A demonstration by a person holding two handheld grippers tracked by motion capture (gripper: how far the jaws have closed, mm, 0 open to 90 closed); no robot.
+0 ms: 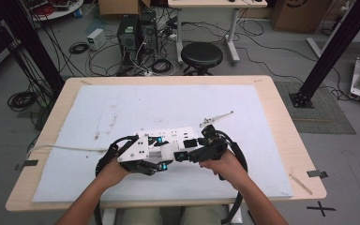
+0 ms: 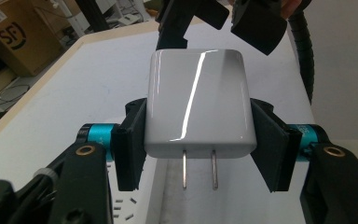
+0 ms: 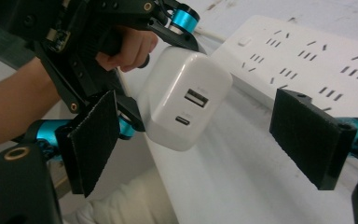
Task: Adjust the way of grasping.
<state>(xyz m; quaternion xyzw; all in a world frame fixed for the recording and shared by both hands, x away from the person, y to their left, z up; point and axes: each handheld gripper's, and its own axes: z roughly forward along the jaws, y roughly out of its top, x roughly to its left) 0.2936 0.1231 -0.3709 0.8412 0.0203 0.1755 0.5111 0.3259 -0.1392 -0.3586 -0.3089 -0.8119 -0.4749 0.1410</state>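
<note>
From the high view, both hands are meeting at the near middle of the tabletop (image 1: 281,140), the left gripper (image 1: 161,165) and right gripper (image 1: 183,156) over a white power strip (image 1: 168,137).

In the left gripper view, its jaws are clamping a white charger (image 2: 198,100), prongs pointing toward 6 o'clock.

In the right gripper view, its jaws are standing wide, the charger lying between them toward 11 o'clock, ports facing the camera.
</note>
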